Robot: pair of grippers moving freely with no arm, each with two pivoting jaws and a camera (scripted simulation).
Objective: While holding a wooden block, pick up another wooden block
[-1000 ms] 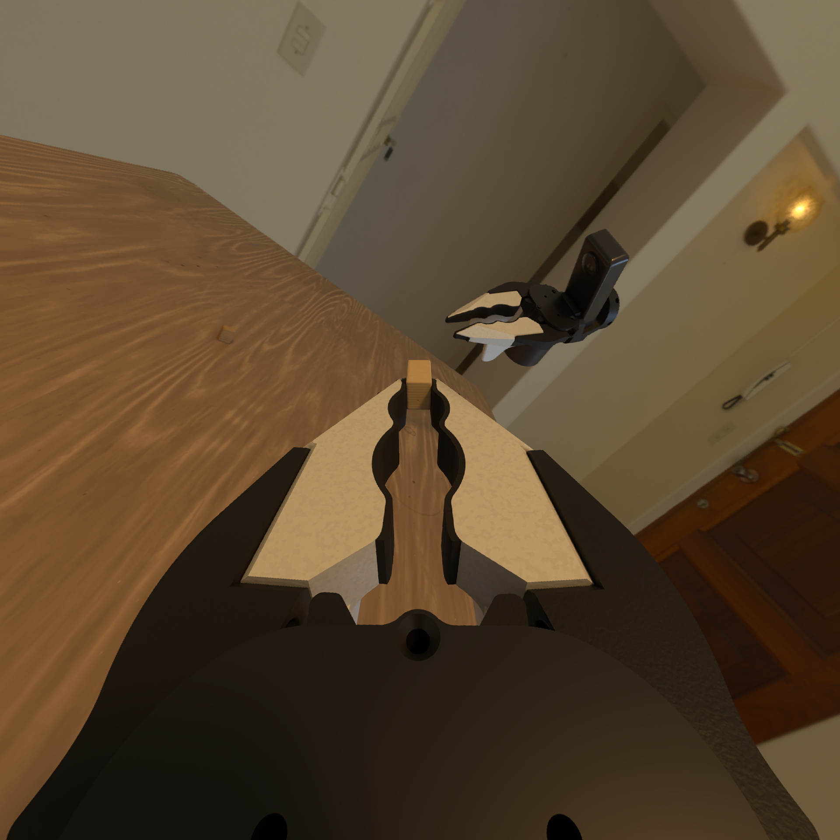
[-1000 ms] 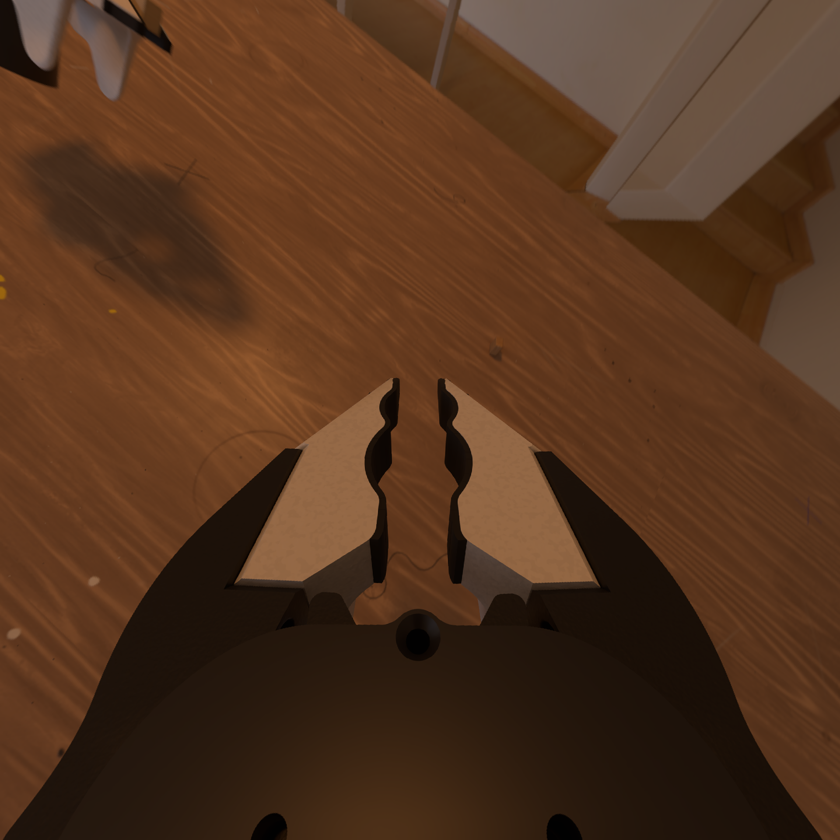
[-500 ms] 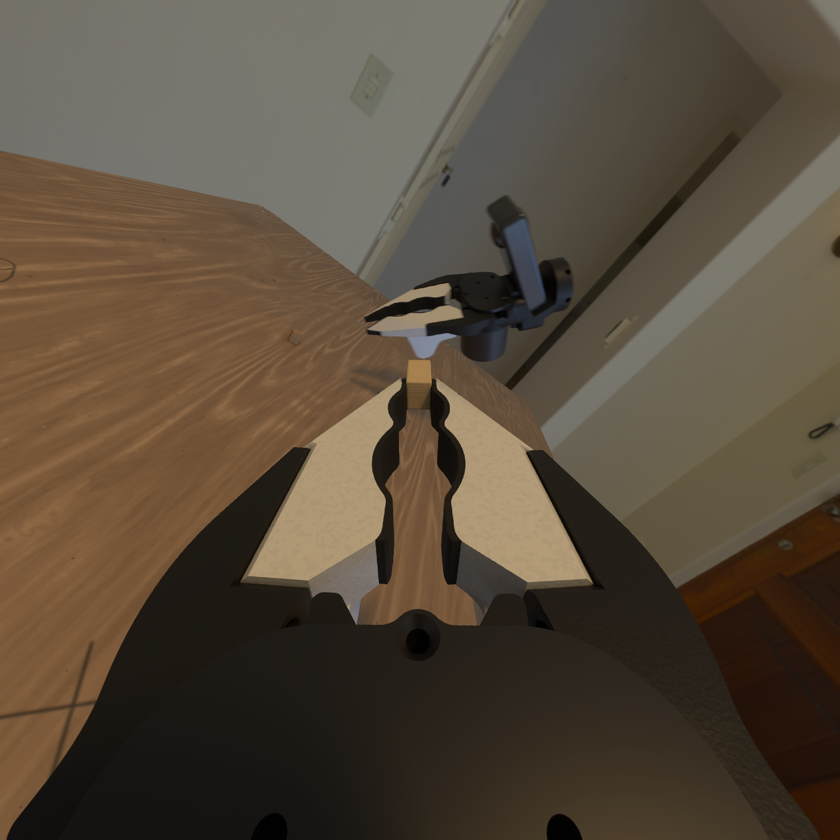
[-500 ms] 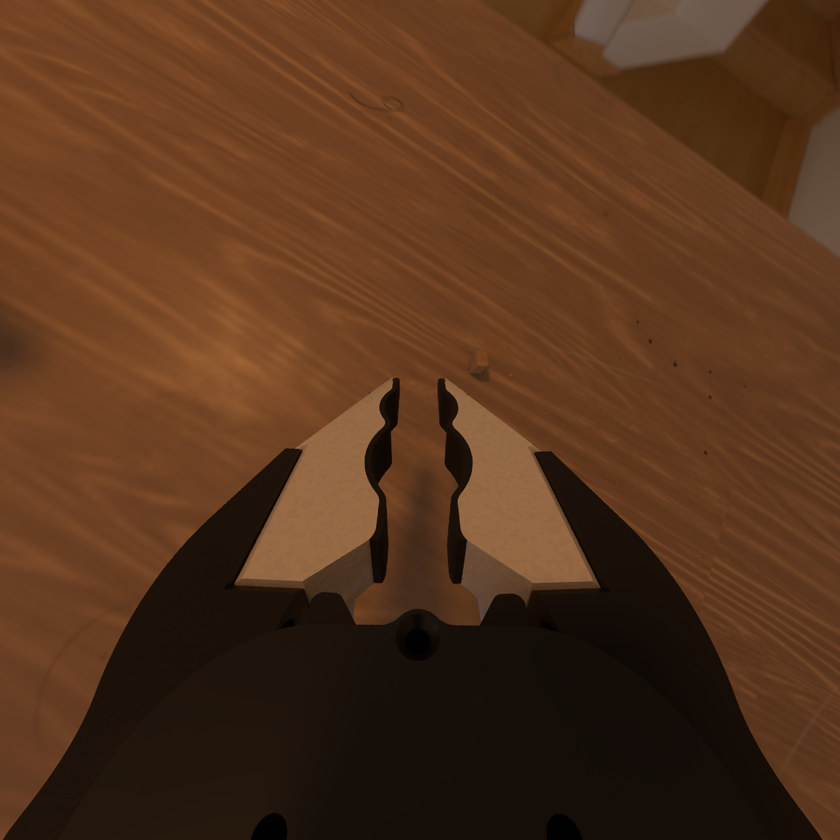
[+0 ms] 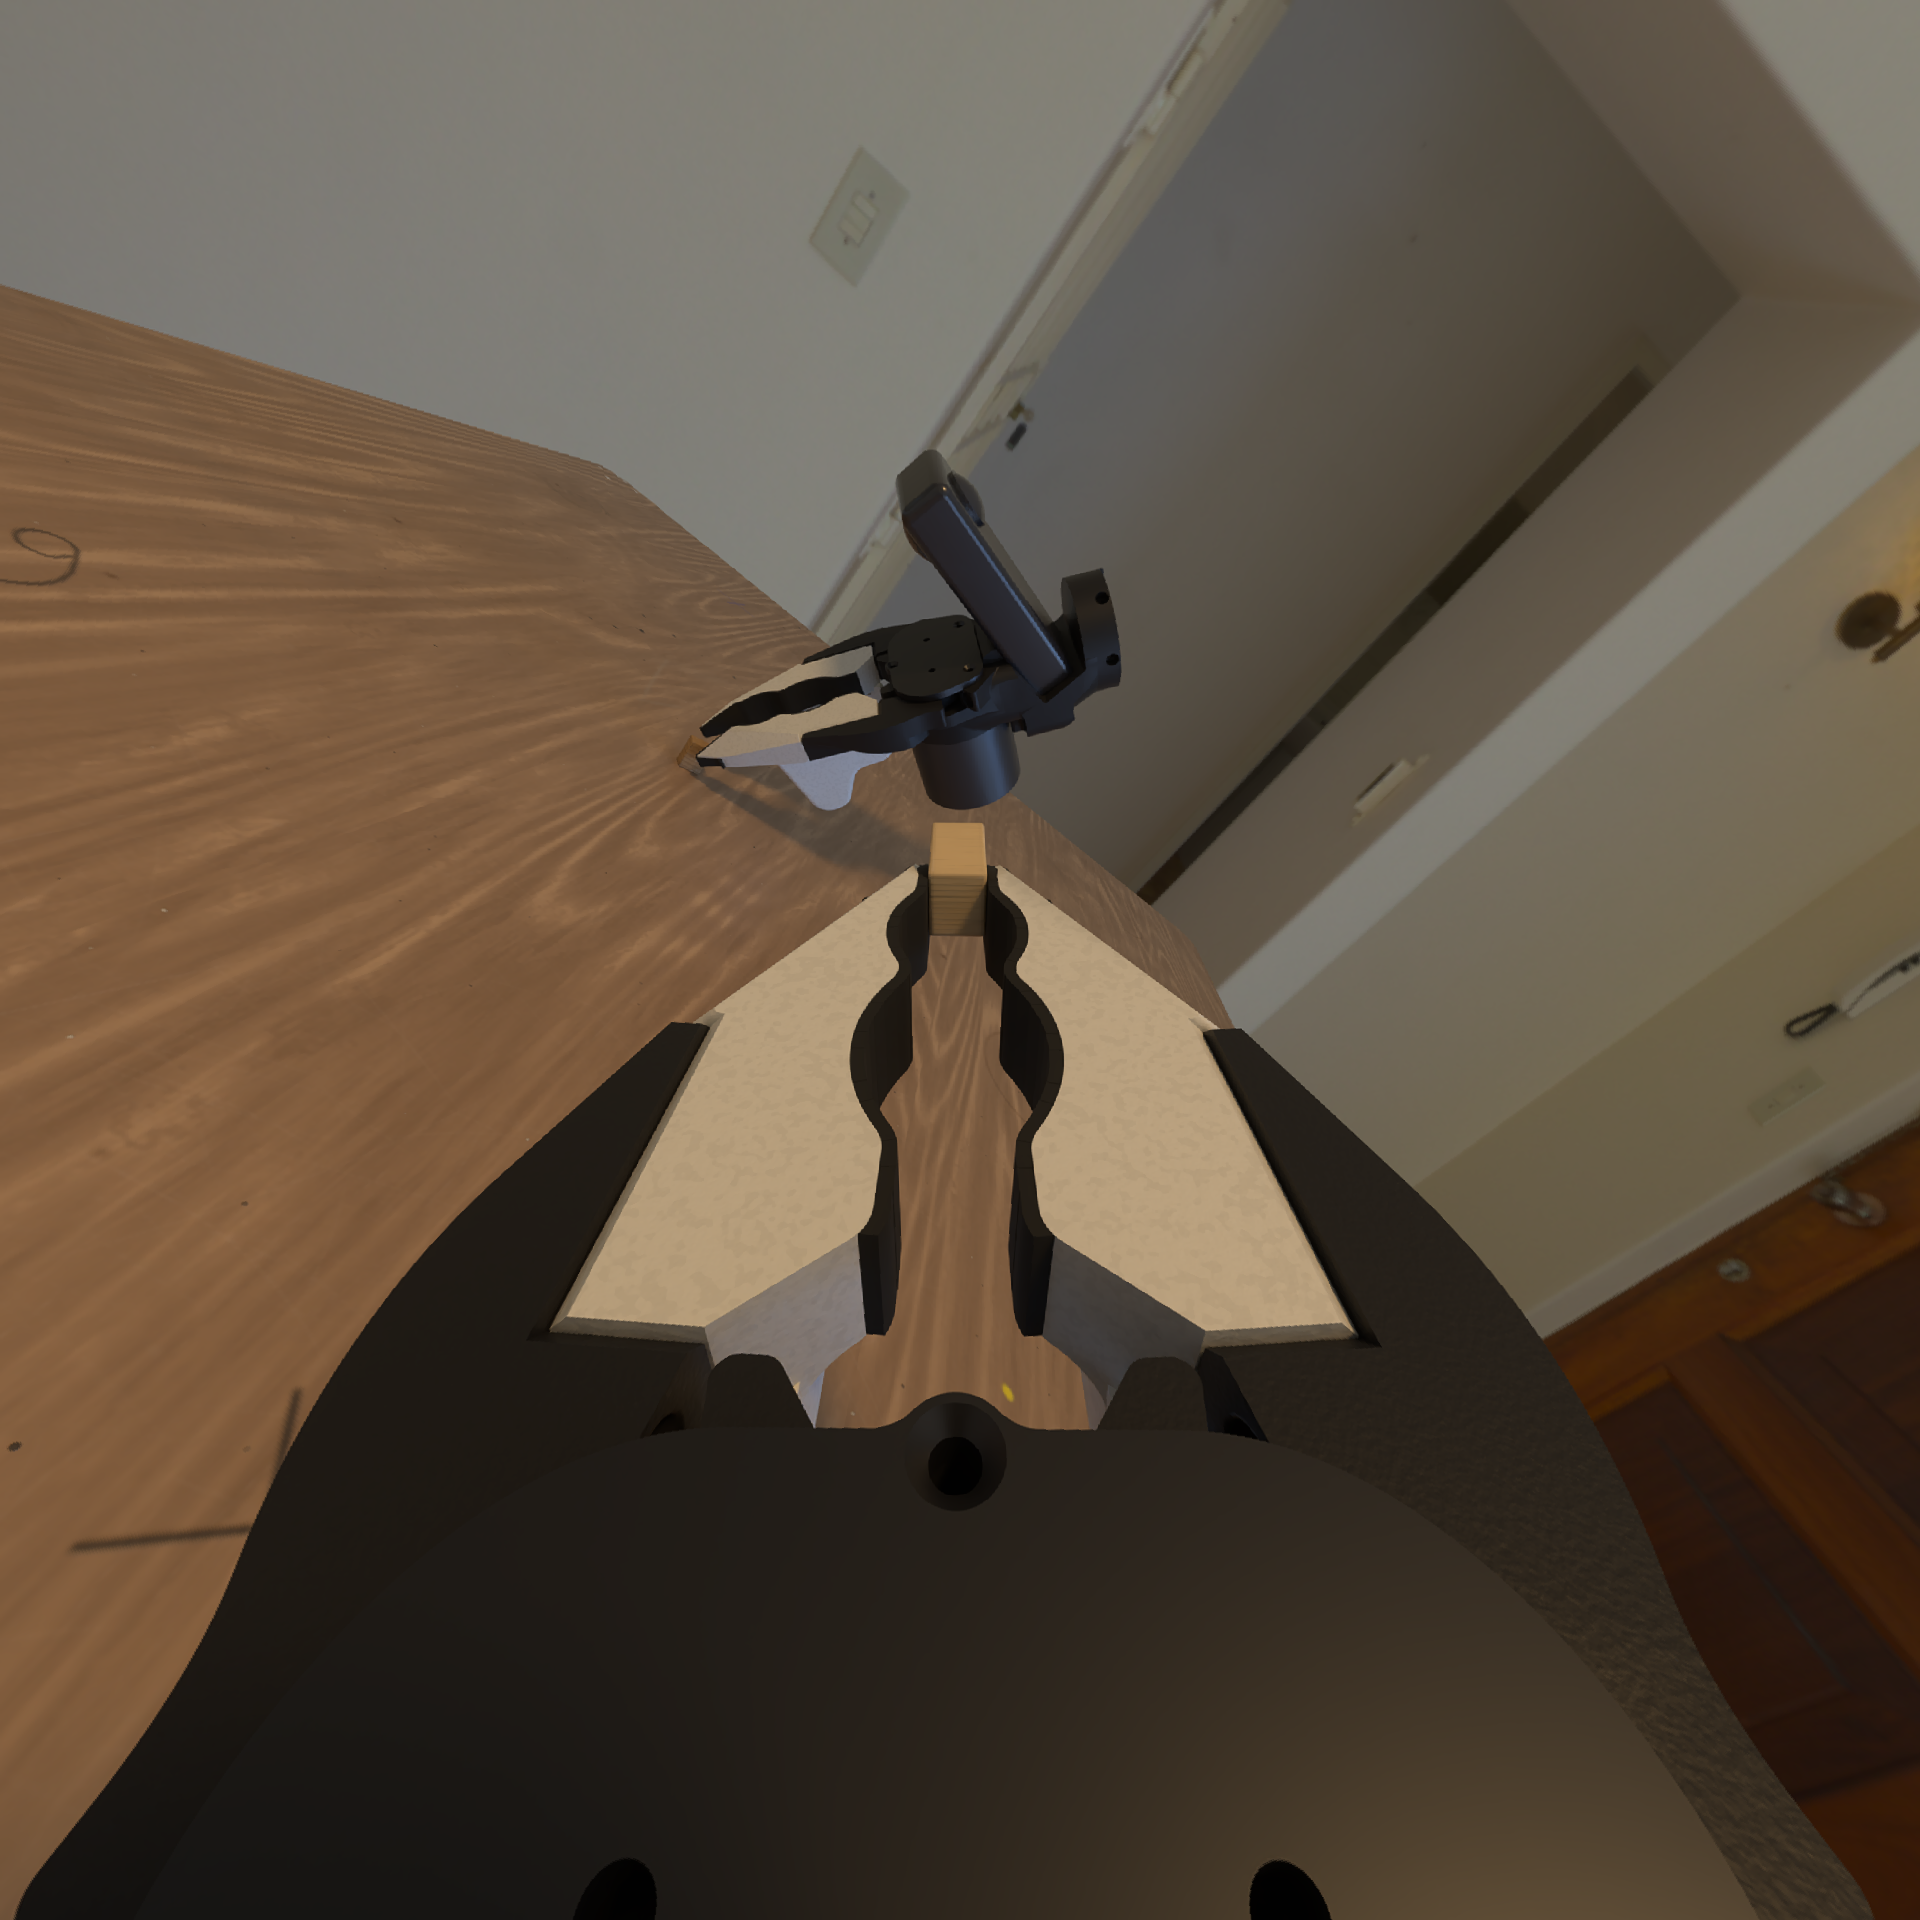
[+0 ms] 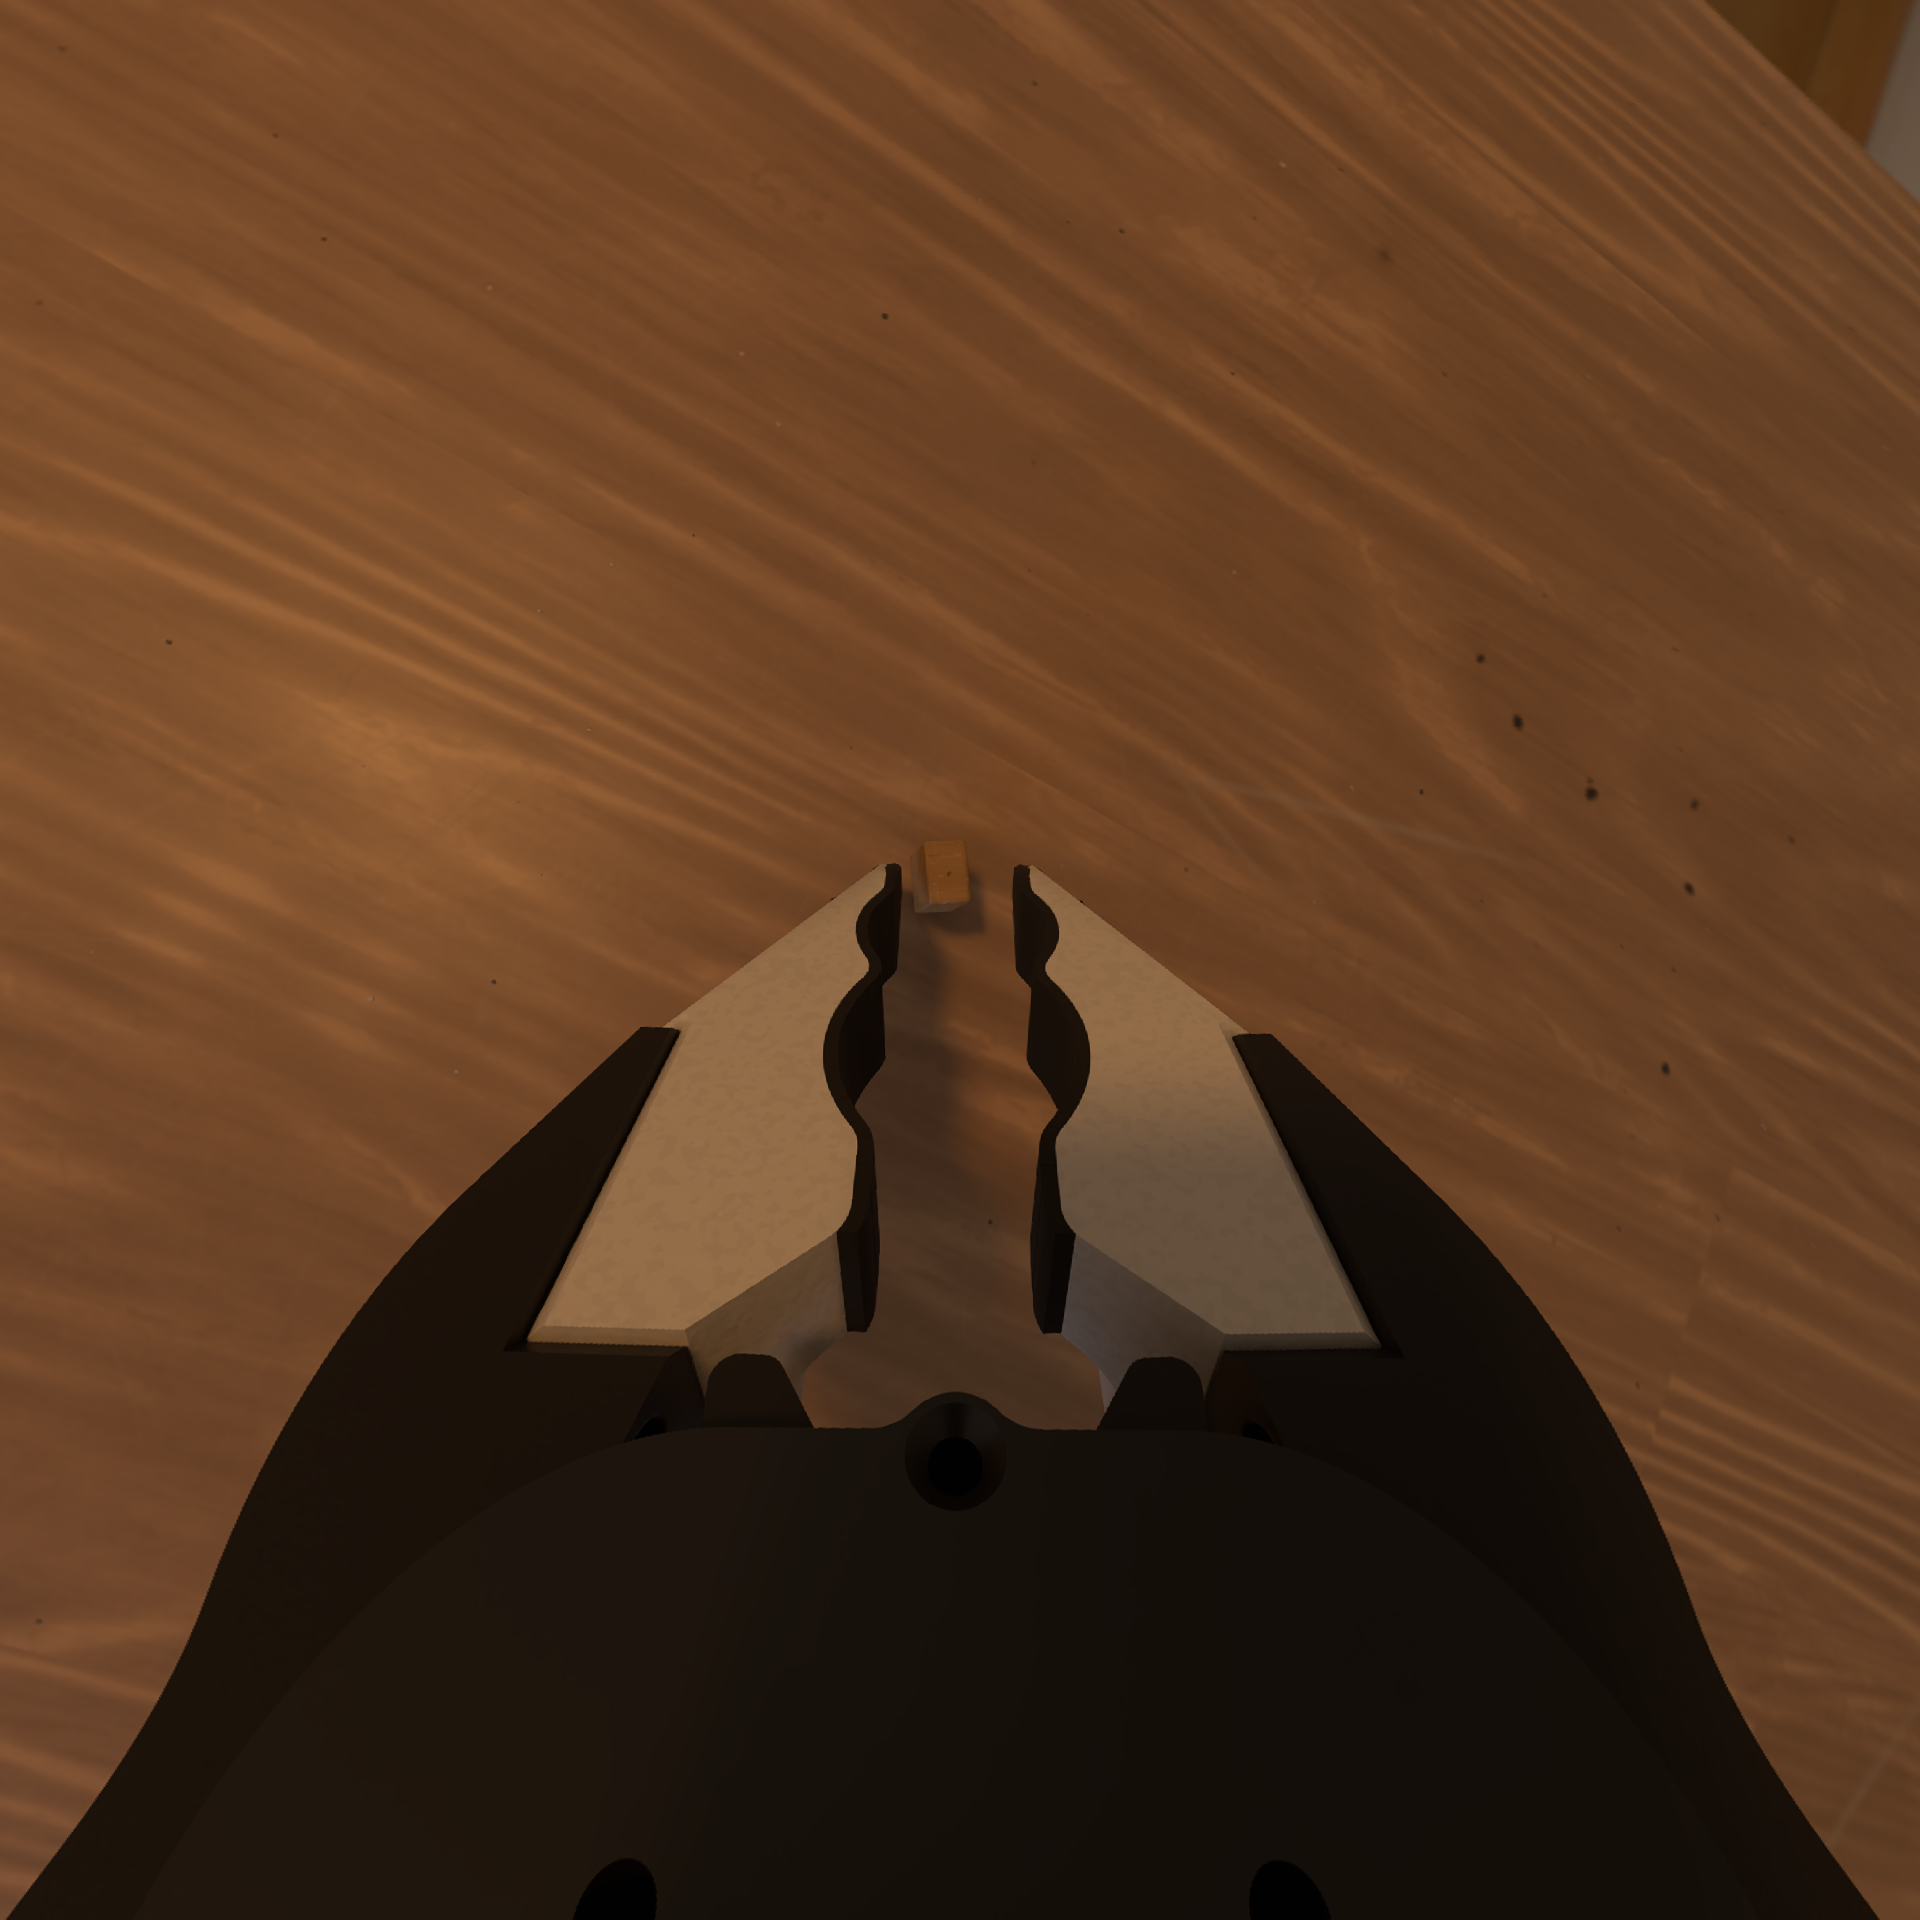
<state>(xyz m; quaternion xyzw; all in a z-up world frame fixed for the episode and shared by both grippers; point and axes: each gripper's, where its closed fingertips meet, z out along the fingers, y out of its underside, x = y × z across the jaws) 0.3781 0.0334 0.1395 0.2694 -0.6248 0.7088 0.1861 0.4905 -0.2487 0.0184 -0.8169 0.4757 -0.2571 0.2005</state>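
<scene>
— Left hand-held gripper (image 5: 957, 883) is clenched on a small pale square-ended wooden block (image 5: 957, 878), pinched at its very fingertips above the brown wood-grain tabletop (image 5: 312, 831). And the right one?

— Right hand-held gripper (image 6: 953, 883) is released, its jaws parted, with a second tiny tan wooden block (image 6: 942, 876) lying on the tabletop just beyond the tips, nearer the left finger. It looks light, rigid and smooth; I'd centre it, then pinch its two flat opposite sides, lest it skid away.

Both sharp, wide-angle views are dimly, warmly lit, with soft shadows cast on the glossy worktop (image 6: 520, 520).
</scene>
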